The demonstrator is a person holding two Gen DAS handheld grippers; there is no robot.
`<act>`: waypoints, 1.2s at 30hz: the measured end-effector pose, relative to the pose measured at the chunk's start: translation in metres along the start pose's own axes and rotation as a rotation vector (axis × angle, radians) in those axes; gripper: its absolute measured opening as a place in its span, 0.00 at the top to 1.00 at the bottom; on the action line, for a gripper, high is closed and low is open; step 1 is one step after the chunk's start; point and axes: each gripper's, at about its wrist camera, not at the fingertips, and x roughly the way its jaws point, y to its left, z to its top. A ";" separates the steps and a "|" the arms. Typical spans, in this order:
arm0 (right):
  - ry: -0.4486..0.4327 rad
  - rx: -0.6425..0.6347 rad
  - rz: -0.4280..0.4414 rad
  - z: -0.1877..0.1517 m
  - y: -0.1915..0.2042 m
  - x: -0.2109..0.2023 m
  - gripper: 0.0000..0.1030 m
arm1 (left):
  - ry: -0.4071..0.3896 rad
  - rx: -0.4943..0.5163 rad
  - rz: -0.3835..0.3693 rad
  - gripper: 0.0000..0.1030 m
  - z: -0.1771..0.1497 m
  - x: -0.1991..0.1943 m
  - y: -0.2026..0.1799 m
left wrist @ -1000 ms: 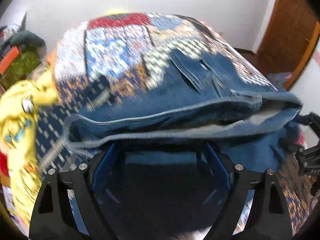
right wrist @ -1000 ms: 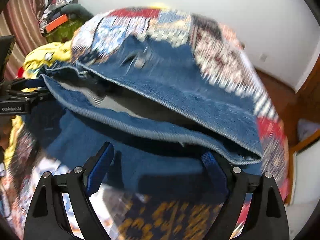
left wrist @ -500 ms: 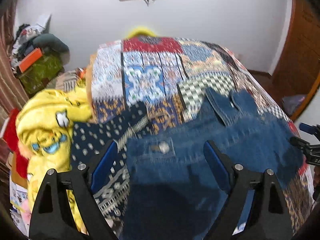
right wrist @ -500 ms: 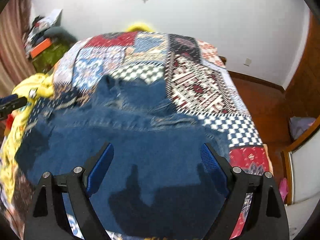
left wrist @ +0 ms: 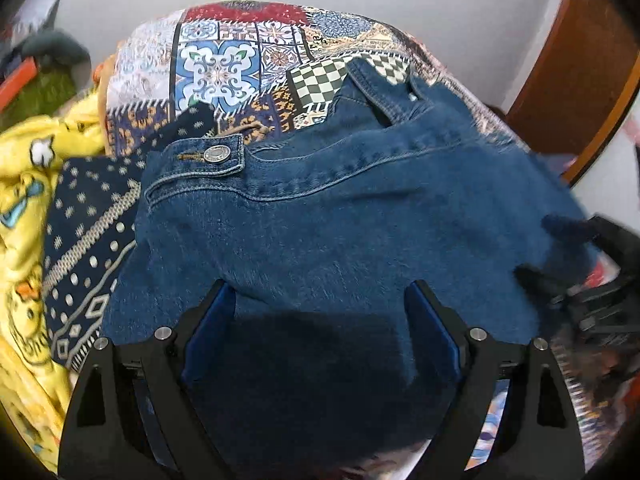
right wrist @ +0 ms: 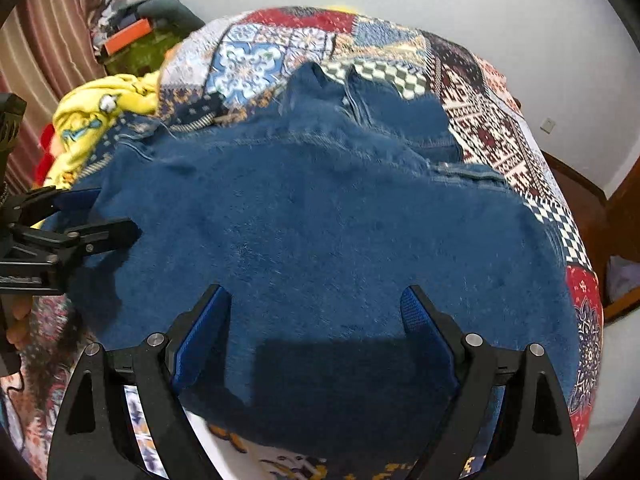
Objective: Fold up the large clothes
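Lay spread across the near half of the patchwork bedspread [left wrist: 224, 60]: blue denim jeans [left wrist: 340, 220], waistband and metal button [left wrist: 214, 154] toward the left edge, a flap of denim reaching up toward the far end of the bed. Hung over the near edge under both claws.

Left gripper [left wrist: 320, 320]: stood wide and was opening a little more, blue pads [left wrist: 208, 324] apart, denim beneath and between them but not pinched. Looked down on the left part of the jeans, just short of the button.

Right gripper [right wrist: 316, 316]: stood wide too, pads clear of the cloth, denim filling the gap below without being clamped. Hovered over the right part of the jeans near the bed's near edge.

Seen blurred from the left wrist at the jeans' right edge; left claw likewise seen from the right wrist at their left edge.

Piled off the bed's left edge: a yellow printed cloth [left wrist: 28, 184] beside a dark dotted fabric [left wrist: 84, 220].
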 end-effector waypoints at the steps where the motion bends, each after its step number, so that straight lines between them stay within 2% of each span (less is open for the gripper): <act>1: 0.005 0.020 0.009 -0.003 -0.006 0.000 0.16 | -0.018 0.016 0.009 0.11 -0.002 0.000 -0.001; 4: 0.017 0.084 0.035 -0.010 -0.020 -0.009 0.16 | -0.038 0.043 0.017 0.10 -0.008 -0.004 0.001; 7: 0.010 0.097 -0.029 -0.018 -0.033 -0.018 0.16 | -0.045 0.056 0.022 0.10 -0.015 -0.011 0.008; 9: 0.010 0.098 -0.094 -0.028 -0.044 -0.021 0.16 | -0.049 0.053 0.077 0.10 -0.021 -0.019 0.010; 10: 0.009 0.115 -0.117 -0.032 -0.050 -0.023 0.16 | -0.043 0.042 0.130 0.10 -0.025 -0.022 0.012; 11: -0.004 0.157 -0.121 -0.040 -0.059 -0.027 0.16 | -0.034 0.023 0.152 0.10 -0.030 -0.024 0.017; 13: -0.032 0.225 -0.098 -0.051 -0.072 -0.035 0.16 | -0.039 -0.024 0.131 0.10 -0.042 -0.030 0.027; 16: -0.068 0.259 -0.100 -0.063 -0.080 -0.054 0.16 | -0.040 -0.071 0.190 0.09 -0.054 -0.039 0.041; 18: -0.069 0.273 -0.117 -0.068 -0.081 -0.062 0.16 | -0.031 -0.152 0.191 0.08 -0.064 -0.045 0.061; 22: -0.024 0.322 -0.180 -0.080 -0.095 -0.064 0.16 | -0.007 -0.367 0.077 0.05 -0.082 -0.053 0.098; 23: -0.012 0.343 -0.186 -0.085 -0.101 -0.065 0.16 | -0.006 -0.416 0.085 0.05 -0.087 -0.057 0.107; 27: 0.008 0.414 -0.205 -0.107 -0.120 -0.075 0.16 | -0.021 -0.499 0.107 0.05 -0.100 -0.069 0.126; 30: 0.005 0.448 -0.218 -0.119 -0.130 -0.088 0.16 | -0.022 -0.530 0.189 0.05 -0.107 -0.080 0.135; 31: 0.001 0.457 -0.223 -0.122 -0.132 -0.094 0.16 | -0.026 -0.551 0.180 0.05 -0.110 -0.084 0.138; 33: -0.013 0.470 -0.231 -0.126 -0.135 -0.103 0.16 | -0.044 -0.602 0.116 0.05 -0.114 -0.091 0.143; 36: -0.034 0.480 -0.234 -0.127 -0.136 -0.113 0.16 | -0.064 -0.662 -0.047 0.05 -0.121 -0.099 0.141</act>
